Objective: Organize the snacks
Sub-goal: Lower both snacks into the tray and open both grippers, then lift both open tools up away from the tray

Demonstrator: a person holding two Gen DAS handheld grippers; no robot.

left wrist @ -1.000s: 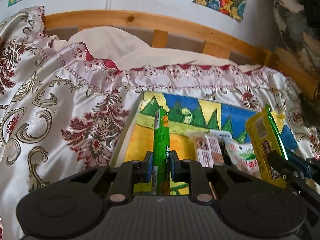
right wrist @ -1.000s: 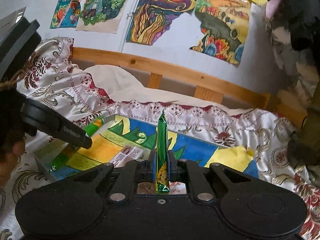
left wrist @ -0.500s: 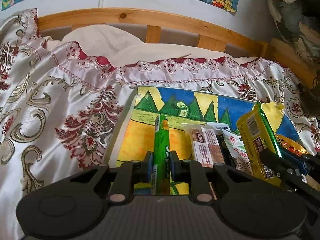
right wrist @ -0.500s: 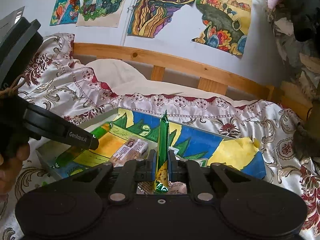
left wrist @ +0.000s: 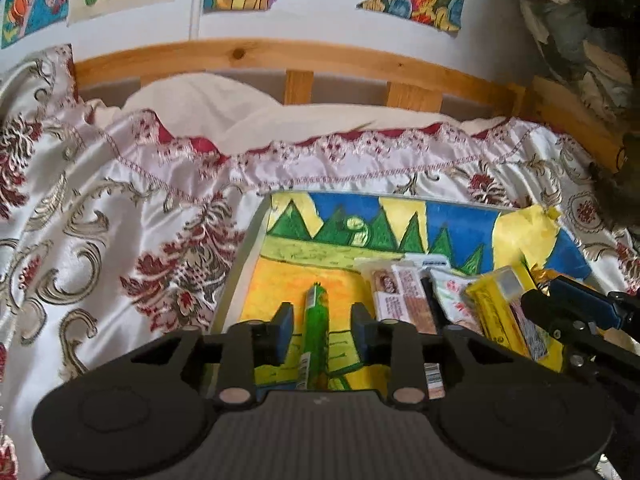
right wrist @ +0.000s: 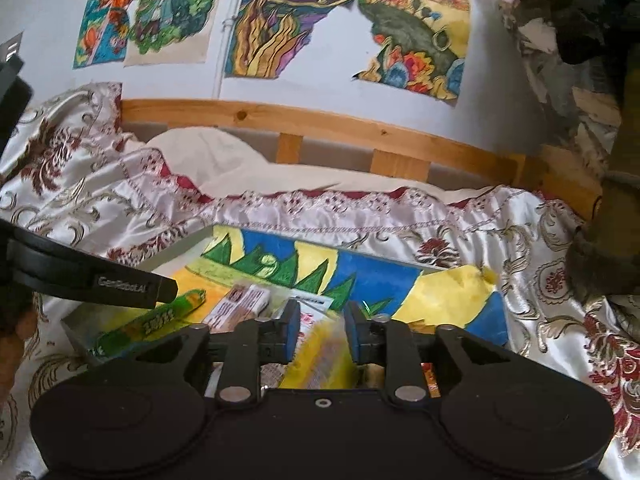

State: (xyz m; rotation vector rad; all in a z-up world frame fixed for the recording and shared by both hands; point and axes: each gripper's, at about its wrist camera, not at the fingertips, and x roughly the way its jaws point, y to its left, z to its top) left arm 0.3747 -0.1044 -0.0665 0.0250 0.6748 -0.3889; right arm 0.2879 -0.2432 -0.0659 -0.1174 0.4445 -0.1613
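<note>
A shallow box (left wrist: 360, 216) with a painted landscape on its floor lies on the bed. My left gripper (left wrist: 322, 316) is opening. A green stick snack (left wrist: 316, 328) lies flat on the box floor between its pads, which do not touch it. My right gripper (right wrist: 322, 320) is opening too. A blurred yellow snack pack (right wrist: 320, 356) lies below and between its pads, free of them. The left wrist view has that yellow pack (left wrist: 504, 312) beside the right gripper (left wrist: 568, 308). In the right wrist view the green stick (right wrist: 160, 320) lies under the left gripper's finger (right wrist: 132, 288).
Wrapped bars (left wrist: 400, 296) and a white packet (left wrist: 452, 292) lie in the box between the two snacks. A floral satin bedspread (left wrist: 120, 240) surrounds the box. A wooden bed rail (left wrist: 320, 60) and a wall with drawings stand behind. A hand (right wrist: 16, 340) shows at the left.
Both grippers have opened. The green stick, held upright before, now lies flat in the box. The yellow-green pack has dropped from the right gripper's pads and lies below them.
</note>
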